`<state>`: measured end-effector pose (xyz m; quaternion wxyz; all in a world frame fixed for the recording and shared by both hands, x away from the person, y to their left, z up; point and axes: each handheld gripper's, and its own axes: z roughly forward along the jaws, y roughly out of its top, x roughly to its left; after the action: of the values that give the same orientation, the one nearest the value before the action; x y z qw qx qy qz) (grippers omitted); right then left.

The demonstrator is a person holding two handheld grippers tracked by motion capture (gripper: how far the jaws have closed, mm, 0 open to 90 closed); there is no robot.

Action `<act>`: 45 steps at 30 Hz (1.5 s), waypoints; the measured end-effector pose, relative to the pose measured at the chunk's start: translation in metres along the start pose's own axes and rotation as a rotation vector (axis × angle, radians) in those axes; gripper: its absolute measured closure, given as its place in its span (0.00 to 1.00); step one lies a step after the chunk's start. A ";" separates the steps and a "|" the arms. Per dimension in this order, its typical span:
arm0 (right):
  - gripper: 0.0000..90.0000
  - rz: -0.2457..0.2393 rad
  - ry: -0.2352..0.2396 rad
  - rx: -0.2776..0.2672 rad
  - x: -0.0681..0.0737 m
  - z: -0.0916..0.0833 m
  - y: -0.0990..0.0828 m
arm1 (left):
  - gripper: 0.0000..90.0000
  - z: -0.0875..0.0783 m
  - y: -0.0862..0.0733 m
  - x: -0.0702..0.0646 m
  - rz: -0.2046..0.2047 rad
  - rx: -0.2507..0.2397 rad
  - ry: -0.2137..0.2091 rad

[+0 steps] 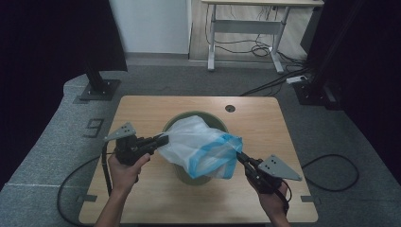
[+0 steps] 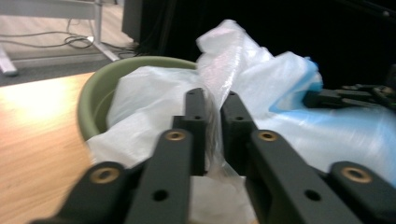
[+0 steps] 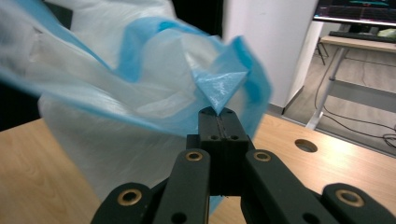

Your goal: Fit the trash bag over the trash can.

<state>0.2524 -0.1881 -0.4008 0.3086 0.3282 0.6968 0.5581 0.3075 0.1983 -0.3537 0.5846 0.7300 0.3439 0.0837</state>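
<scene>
I'm in a lab: black curtains (image 1: 42, 42), stand bases (image 1: 99, 89), floor cables (image 1: 265, 49), a far desk (image 1: 246, 23).

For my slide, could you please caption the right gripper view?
Right gripper pinching the blue edge of a plastic bag above the wooden table.

The plastic bag (image 1: 201, 146) is covering most of the green bin (image 1: 196, 116) — its inside is staying hidden, and the bag's edges are blurring in the right gripper view.

A thin, see-through white bag (image 1: 198, 142) with a blue rim band is stretched over a green bin (image 1: 189, 116) mid-surface, its mouth pulled toward 9 and 3 o'clock, crumpled and billowing.
</scene>
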 end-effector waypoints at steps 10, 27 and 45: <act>0.99 -0.064 0.017 0.040 0.008 0.005 0.000 | 0.48 0.017 0.029 -0.031 0.143 0.090 0.057; 0.99 -0.057 0.034 0.039 0.011 0.003 -0.008 | 1.00 0.023 0.027 -0.013 0.109 0.044 0.056; 0.99 0.097 0.138 0.022 0.017 -0.005 -0.058 | 1.00 0.003 0.015 0.004 0.044 -0.022 0.119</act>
<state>0.2318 -0.1868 -0.4576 0.2285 0.3257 0.7058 0.5861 0.3185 0.1971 -0.3422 0.5692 0.7246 0.3609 0.1440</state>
